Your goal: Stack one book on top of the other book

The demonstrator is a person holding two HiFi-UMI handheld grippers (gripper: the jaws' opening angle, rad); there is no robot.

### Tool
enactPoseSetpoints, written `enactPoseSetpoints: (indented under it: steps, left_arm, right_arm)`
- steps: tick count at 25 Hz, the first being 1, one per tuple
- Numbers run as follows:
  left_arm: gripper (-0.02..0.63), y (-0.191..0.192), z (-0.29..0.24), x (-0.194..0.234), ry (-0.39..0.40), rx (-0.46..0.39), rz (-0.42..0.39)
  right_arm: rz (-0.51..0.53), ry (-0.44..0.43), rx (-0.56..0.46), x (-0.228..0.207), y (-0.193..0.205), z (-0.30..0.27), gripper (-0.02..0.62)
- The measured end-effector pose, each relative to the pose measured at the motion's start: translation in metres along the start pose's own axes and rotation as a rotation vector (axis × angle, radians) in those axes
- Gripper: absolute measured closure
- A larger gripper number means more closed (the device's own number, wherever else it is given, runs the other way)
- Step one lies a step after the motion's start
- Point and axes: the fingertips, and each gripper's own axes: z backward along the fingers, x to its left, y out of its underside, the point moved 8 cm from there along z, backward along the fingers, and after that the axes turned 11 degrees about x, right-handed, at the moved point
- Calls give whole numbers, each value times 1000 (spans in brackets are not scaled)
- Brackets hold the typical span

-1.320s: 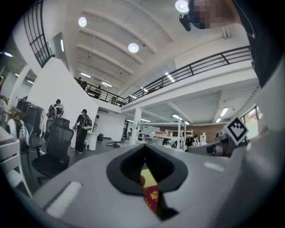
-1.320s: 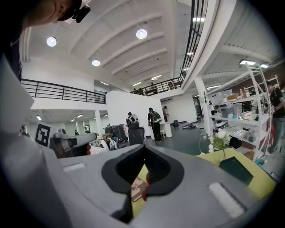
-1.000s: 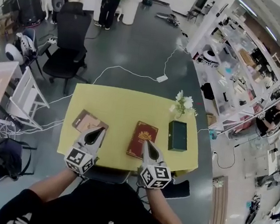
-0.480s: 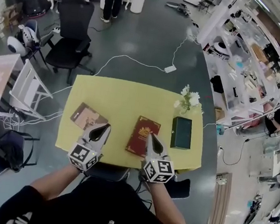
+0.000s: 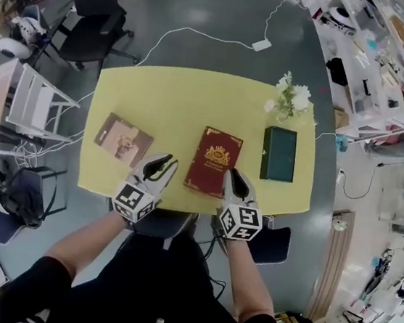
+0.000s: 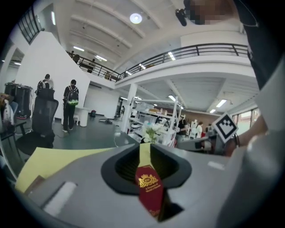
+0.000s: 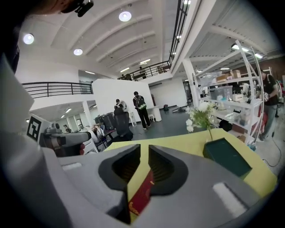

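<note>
A dark red book (image 5: 214, 161) with a gold crest lies in the middle of the yellow table (image 5: 180, 103). A brown book (image 5: 123, 140) lies flat to its left. My left gripper (image 5: 162, 163) hovers just off the red book's near left corner. My right gripper (image 5: 234, 177) is at its near right corner. Both pairs of jaws have just been opening and stand a narrow gap apart with nothing between them. The red book (image 6: 148, 189) shows beyond the left gripper (image 6: 143, 149), and the same book (image 7: 141, 196) shows beyond the right gripper (image 7: 143, 156).
A dark green book (image 5: 279, 153) lies at the table's right, with white flowers (image 5: 291, 99) behind it. A black office chair (image 5: 94, 27) and a white frame (image 5: 34, 100) stand to the left. A cable (image 5: 203, 36) crosses the floor. Shelves (image 5: 391, 49) line the right.
Both grippers have dropped and drawn back to the table's near edge. Their jaws, shut to a point before, now stand slightly apart. The books have not moved.
</note>
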Motion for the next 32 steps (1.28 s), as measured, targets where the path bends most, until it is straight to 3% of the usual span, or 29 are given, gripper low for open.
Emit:
enactPoseSetpoints:
  steps: [8,17,32]
  left_arm:
    - [438,91,-88,8,55,221,97]
    - [356,167,-145,16,100,414,183]
    - [336,217,-175,5,108,522,294]
  right_arm:
    - [-62,14,150,-57,78,-57,430]
    - [-179,13,321,-96,149,-102,362]
    - [-277,-89,431,-103,189,-125,324]
